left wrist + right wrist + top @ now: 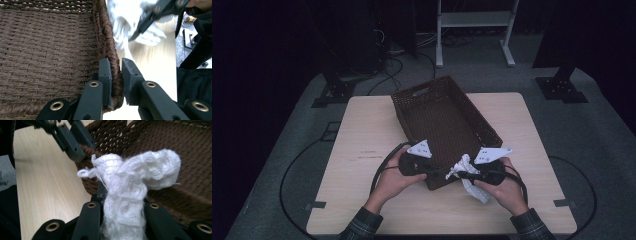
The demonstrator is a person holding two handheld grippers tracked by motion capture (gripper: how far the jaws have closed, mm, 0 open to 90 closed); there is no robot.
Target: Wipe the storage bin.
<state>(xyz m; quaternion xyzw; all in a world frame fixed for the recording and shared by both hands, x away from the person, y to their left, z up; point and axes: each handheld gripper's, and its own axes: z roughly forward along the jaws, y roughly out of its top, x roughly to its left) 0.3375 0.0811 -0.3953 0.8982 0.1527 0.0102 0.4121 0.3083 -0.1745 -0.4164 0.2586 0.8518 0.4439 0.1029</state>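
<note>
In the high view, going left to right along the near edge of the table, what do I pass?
Left hand → left gripper, shut on the basket rim → white cloth → right gripper, shut on that cloth → right hand, all over the wooden table.

Basket [444,117] on table [362,135] — cloth [472,187] at its near corner.
</note>
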